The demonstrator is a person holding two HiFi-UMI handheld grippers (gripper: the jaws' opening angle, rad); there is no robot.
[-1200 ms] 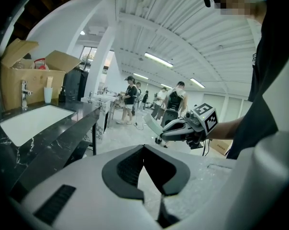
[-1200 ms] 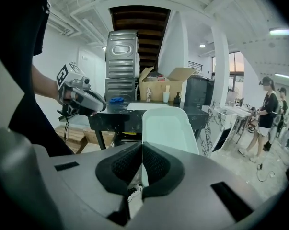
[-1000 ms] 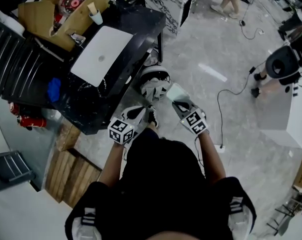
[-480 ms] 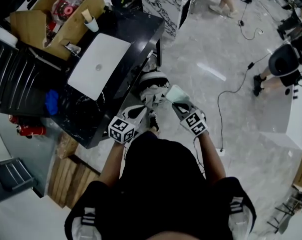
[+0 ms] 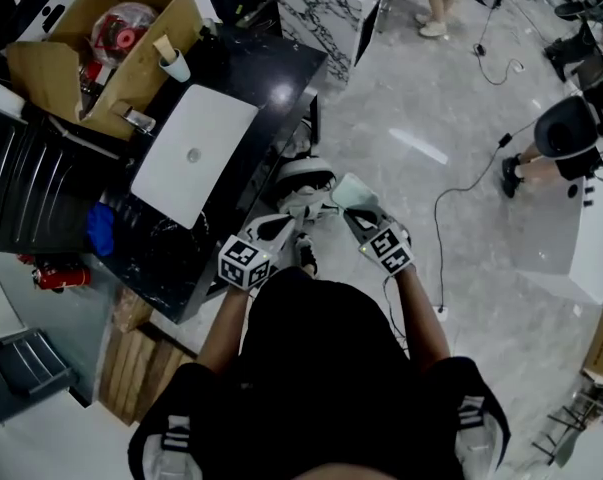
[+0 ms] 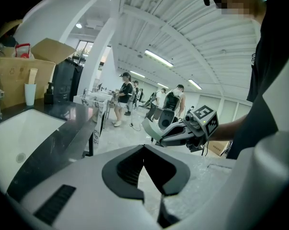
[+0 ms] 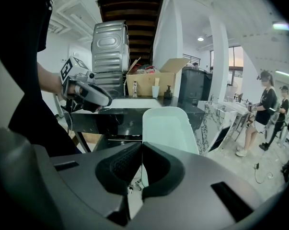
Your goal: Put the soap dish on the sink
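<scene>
The pale soap dish is pinched at its near edge between the right gripper's fingers, in the air above the floor, with the empty left gripper, fingers pressed together, at its 9 o'clock and the white sink in the black counter at 10 o'clock.

A black marble counter fills the head view from nine to twelve o'clock. A white rectangular sink is set into its middle. A metal tap stands at the sink's eleven o'clock edge. Farther toward eleven o'clock sits an open cardboard box, with a white cup just beside it at its three o'clock side. A blue lump, too blurred to name, lies near the counter's seven o'clock end. The grey floor carries a black cable at three o'clock and a wooden pallet at eight o'clock.
</scene>
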